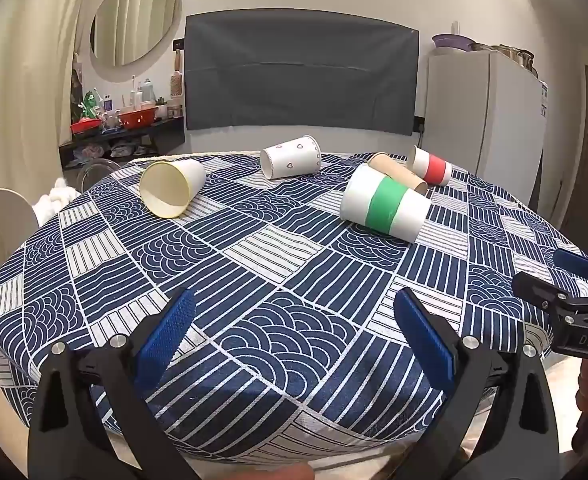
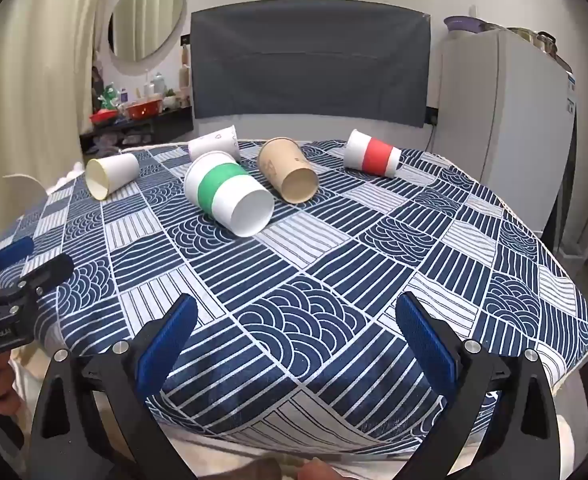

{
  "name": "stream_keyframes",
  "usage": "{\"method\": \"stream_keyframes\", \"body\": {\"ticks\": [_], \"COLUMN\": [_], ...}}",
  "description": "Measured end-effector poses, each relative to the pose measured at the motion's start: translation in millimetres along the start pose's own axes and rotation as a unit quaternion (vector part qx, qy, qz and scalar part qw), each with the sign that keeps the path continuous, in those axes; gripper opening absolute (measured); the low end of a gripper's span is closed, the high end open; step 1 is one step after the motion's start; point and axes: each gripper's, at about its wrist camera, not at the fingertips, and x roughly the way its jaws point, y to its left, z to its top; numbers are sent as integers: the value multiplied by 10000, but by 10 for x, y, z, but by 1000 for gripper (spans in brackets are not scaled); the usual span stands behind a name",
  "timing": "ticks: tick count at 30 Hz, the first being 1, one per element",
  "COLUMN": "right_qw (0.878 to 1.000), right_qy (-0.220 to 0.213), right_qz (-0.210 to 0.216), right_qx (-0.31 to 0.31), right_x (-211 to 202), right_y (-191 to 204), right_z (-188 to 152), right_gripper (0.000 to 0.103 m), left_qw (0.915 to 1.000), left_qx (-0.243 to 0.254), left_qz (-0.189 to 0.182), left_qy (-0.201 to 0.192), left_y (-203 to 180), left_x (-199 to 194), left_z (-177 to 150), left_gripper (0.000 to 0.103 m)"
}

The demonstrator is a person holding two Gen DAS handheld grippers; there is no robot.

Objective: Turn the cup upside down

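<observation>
Several paper cups lie on their sides on the blue-and-white patterned tablecloth [image 1: 278, 280]. A plain white cup [image 1: 172, 192] lies at the left, its mouth facing me. A heart-print cup [image 1: 291, 157] lies at the back. A green-banded cup [image 1: 386, 203], a brown cup [image 1: 398, 172] and a red-banded cup [image 1: 430, 165] lie at the right. In the right wrist view I see the green-banded cup [image 2: 228, 198], brown cup [image 2: 288, 170], red-banded cup [image 2: 372, 153], plain cup [image 2: 110, 174] and heart-print cup [image 2: 214, 144]. My left gripper [image 1: 294, 336] and right gripper [image 2: 296, 340] are open and empty over the near table edge.
The right gripper shows at the right edge of the left wrist view [image 1: 566, 296]; the left gripper shows at the left edge of the right wrist view [image 2: 14, 280]. A grey covered screen [image 1: 300, 72], a white fridge [image 1: 490, 112] and a cluttered shelf [image 1: 126, 120] stand behind the table.
</observation>
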Motion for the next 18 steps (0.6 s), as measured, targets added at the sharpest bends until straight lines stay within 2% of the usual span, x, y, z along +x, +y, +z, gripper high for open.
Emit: {"method": "stream_keyframes", "body": {"ticks": [18], "right_qw": [10000], "right_qy": [-27], "right_qz": [-16], "right_qx": [-19], "right_x": [-3], "right_y": [2], "right_z": [2], "right_gripper": [95], "left_qw": [10000], "left_qx": [50], "left_qz": [-16], "left_qy": [53], "left_y": [-8], "left_x": [8], "left_z": [15], "left_gripper": [97]}}
